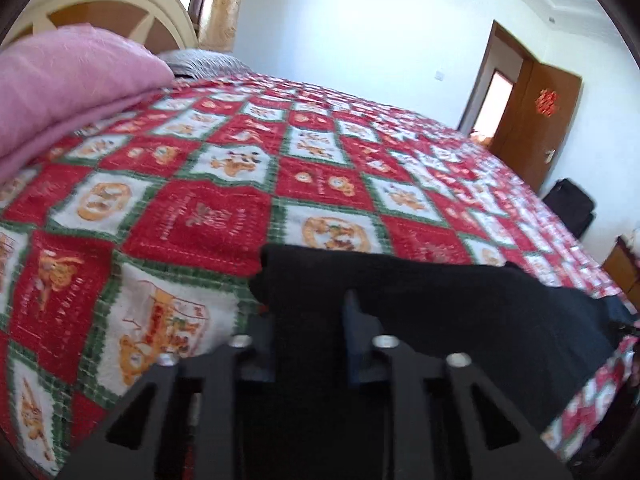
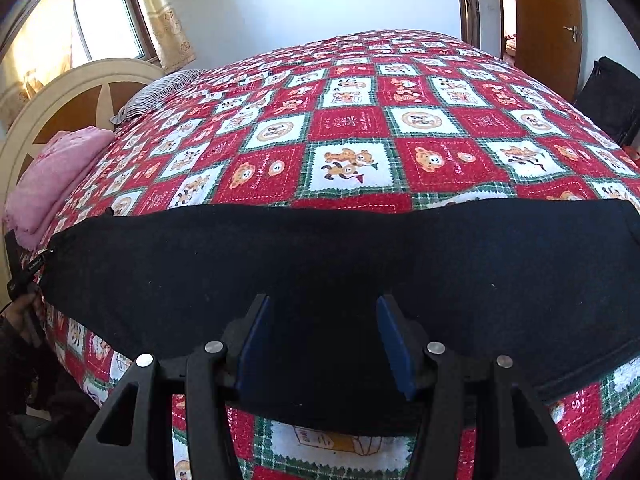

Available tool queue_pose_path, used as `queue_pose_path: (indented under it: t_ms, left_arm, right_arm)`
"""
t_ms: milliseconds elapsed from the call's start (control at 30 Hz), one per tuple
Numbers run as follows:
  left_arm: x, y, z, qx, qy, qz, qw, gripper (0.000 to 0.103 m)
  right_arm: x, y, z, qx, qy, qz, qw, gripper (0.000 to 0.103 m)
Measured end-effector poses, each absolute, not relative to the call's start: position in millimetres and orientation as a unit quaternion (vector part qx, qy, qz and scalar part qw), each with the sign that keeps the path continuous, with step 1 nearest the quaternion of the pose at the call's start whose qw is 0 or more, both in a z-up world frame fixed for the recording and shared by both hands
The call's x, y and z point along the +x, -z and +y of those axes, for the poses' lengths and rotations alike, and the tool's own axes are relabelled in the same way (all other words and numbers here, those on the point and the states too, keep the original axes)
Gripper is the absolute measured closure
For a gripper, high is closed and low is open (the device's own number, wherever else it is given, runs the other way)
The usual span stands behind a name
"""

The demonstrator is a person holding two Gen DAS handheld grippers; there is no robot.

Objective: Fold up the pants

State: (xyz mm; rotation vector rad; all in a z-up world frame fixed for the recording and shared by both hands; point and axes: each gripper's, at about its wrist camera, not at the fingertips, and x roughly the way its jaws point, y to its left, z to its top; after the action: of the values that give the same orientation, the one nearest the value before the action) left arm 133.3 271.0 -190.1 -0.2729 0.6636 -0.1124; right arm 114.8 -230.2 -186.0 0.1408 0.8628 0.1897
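Observation:
The black pants [image 2: 320, 264] lie as a long flat band across the near edge of the bed, folded lengthwise. My right gripper [image 2: 324, 332] is open, its blue pads [image 2: 394, 344] hovering over the middle of the pants. In the left wrist view the pants [image 1: 440, 308] run to the right, and their left end lies between the fingers of my left gripper [image 1: 310, 320]. The left gripper's jaws stand apart with black cloth between them; whether they clamp it I cannot tell.
The bed carries a red, white and green bear-patterned quilt [image 2: 352, 128]. A folded pink blanket [image 2: 56, 176] and a striped pillow [image 2: 160, 92] lie by the headboard [image 2: 76, 96]. A brown door [image 2: 548, 20] and a black bag [image 2: 616, 92] stand at the far right.

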Motion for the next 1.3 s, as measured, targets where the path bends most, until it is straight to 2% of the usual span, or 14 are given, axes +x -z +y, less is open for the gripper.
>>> queue_pose_path:
  t_ms: [100, 233, 400, 500, 567, 633, 733, 867, 933, 967, 1067, 1200, 1300]
  left_arm:
    - [125.9, 176.3, 283.0, -0.175, 0.065, 0.308, 0.933, 0.081]
    - [120.2, 161.3, 295.9, -0.166, 0.051, 0.301, 0.938, 0.081]
    - [129.8, 175.1, 312.9, -0.155, 0.038, 0.330, 0.930, 0.080]
    - [133.7, 187.5, 302.7, -0.117, 0.023, 0.350, 0.929, 0.073]
    - [132.1, 189.7, 304.9, -0.125, 0.021, 0.346, 0.930, 0.062]
    - [129.4, 191.1, 310.7, -0.139, 0.014, 0.342, 0.929, 0.057]
    - [123.0, 189.7, 314.6, -0.140, 0.009, 0.342, 0.929, 0.052]
    - [104.9, 169.9, 310.7, -0.109, -0.013, 0.311, 0.944, 0.049]
    - [93.4, 156.8, 307.7, -0.101, -0.025, 0.284, 0.953, 0.030]
    - [89.2, 152.6, 305.1, -0.100, -0.024, 0.275, 0.956, 0.024]
    - [87.5, 150.4, 288.2, -0.093, 0.003, 0.276, 0.957, 0.023]
    - [100.9, 173.7, 253.6, -0.068, 0.038, 0.316, 0.946, 0.023]
    - [106.4, 189.8, 227.5, -0.025, 0.034, 0.338, 0.940, 0.023]
  right_arm:
    - [112.8, 183.5, -228.8, 0.067, -0.092, 0.411, 0.904, 0.047]
    - [111.7, 183.0, -222.1, 0.058, -0.099, 0.409, 0.905, 0.047]
    - [110.9, 194.1, -206.3, 0.030, -0.110, 0.417, 0.902, 0.047]
    - [108.6, 192.5, -196.9, 0.000, -0.111, 0.412, 0.904, 0.043]
    - [107.3, 187.2, -198.9, 0.005, -0.116, 0.403, 0.908, 0.043]
    - [110.8, 183.3, -209.6, 0.019, -0.104, 0.401, 0.910, 0.042]
    - [124.6, 191.2, -236.8, 0.050, -0.061, 0.419, 0.905, 0.042]
    - [122.7, 177.5, -265.0, 0.098, -0.074, 0.399, 0.909, 0.042]
    - [118.3, 161.5, -279.1, 0.098, -0.055, 0.372, 0.921, 0.042]
    - [118.1, 156.9, -287.2, 0.104, -0.047, 0.366, 0.924, 0.041]
    - [123.5, 153.0, -319.2, 0.132, -0.022, 0.364, 0.922, 0.039]
    - [149.1, 177.1, -358.4, 0.147, 0.030, 0.418, 0.896, 0.037]
    - [152.0, 173.0, -362.3, 0.161, 0.025, 0.416, 0.895, 0.037]
